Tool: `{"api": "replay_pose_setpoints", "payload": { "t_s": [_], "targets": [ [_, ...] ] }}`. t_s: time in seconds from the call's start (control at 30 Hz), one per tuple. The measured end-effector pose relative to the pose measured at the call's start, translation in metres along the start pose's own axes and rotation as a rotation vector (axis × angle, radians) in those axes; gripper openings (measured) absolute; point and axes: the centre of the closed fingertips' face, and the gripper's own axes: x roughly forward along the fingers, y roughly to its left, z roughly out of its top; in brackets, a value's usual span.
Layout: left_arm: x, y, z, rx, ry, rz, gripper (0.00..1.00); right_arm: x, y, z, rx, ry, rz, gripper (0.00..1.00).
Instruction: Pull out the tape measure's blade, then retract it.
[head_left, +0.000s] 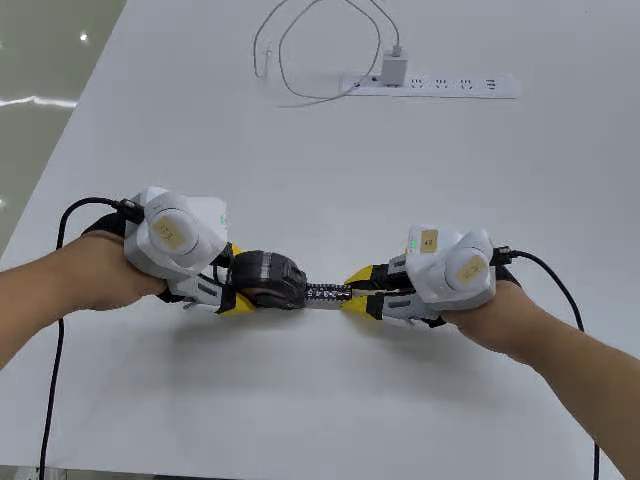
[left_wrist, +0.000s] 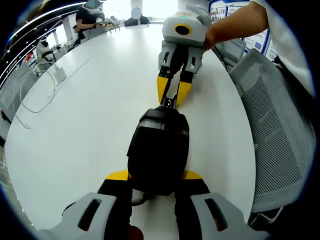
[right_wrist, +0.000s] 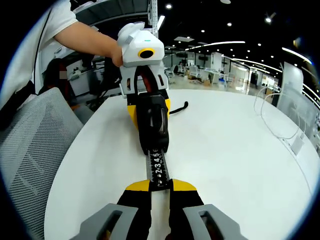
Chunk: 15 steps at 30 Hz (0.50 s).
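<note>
A black tape measure (head_left: 268, 279) lies on the white table, and my left gripper (head_left: 238, 287) is shut on its case (left_wrist: 159, 150). A short stretch of the blade (head_left: 326, 293), with numbers printed on it (right_wrist: 158, 167), reaches out toward my right gripper (head_left: 358, 291). That gripper is shut on the blade's tip (right_wrist: 160, 184), its yellow fingertips (right_wrist: 138, 186) pressed on either side. The two grippers face each other, a little apart, near the front of the table. In the left gripper view the right gripper (left_wrist: 172, 92) shows just beyond the case.
A white power strip (head_left: 432, 84) with a charger and a looped white cable (head_left: 300, 40) lies at the far side of the table (head_left: 330, 180). Black gripper cables (head_left: 62, 300) trail off the front edge. A grey mesh chair (left_wrist: 272, 125) stands beside the table.
</note>
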Motion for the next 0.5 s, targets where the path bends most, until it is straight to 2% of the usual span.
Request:
{"api": "replay_pose_setpoints", "payload": {
  "t_s": [0.5],
  "targets": [
    [-0.0006, -0.0005, 0.0004, 0.001, 0.001, 0.002, 0.28, -0.0105, -0.0025, -0.0078, -0.009, 0.021, -0.010, 0.08]
  ]
}}
